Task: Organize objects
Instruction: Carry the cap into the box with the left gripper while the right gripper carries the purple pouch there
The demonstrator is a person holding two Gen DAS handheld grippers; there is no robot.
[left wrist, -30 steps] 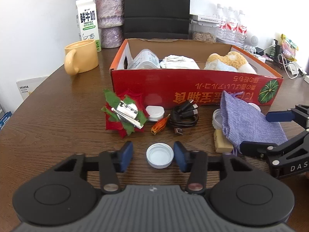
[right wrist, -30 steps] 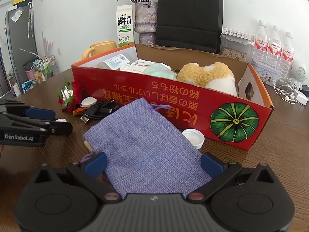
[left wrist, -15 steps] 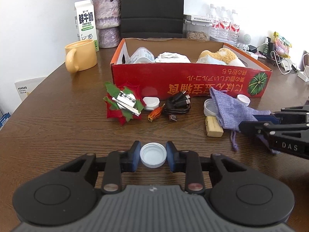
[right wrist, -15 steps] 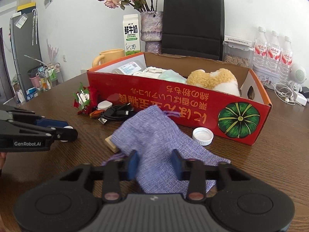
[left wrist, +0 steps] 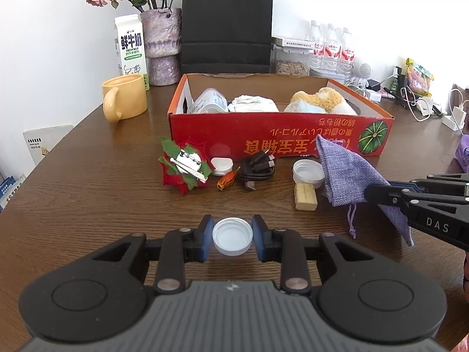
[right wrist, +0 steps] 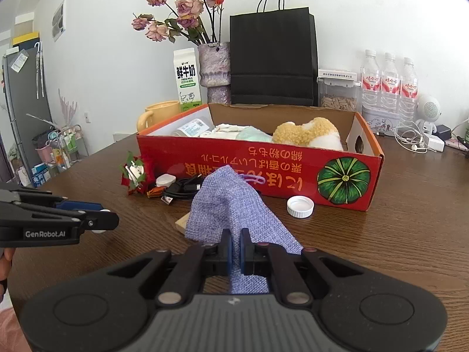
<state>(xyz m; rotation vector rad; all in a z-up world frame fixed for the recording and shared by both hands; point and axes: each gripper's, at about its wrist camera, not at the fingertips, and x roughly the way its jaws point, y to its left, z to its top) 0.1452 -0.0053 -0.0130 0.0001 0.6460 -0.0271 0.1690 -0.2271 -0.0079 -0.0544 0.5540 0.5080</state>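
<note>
My left gripper (left wrist: 232,234) is shut on a white bottle cap (left wrist: 232,236), held open side up just above the brown table. In the right wrist view the left gripper (right wrist: 108,221) sits at the left edge. My right gripper (right wrist: 236,240) is shut on the near edge of a purple cloth pouch (right wrist: 228,205), which drapes up from the table like a tent. The pouch (left wrist: 343,173) also shows in the left wrist view, hanging from the right gripper (left wrist: 372,189). Behind stands the red cardboard box (left wrist: 263,143), holding a plush toy, cloths and a bottle.
In front of the box lie a red-green felt flower (left wrist: 186,167), a small white case (left wrist: 222,165), a black cable (left wrist: 258,170), a white lid (left wrist: 306,170), a wooden block (left wrist: 305,196) and another cap (right wrist: 300,206). A yellow mug (left wrist: 124,101), milk carton, vase, black bag and water bottles stand behind.
The right jaws closed on the pouch and lifted its near edge off the table. The left jaws drew in against the cap. Both views pulled back from the box.
</note>
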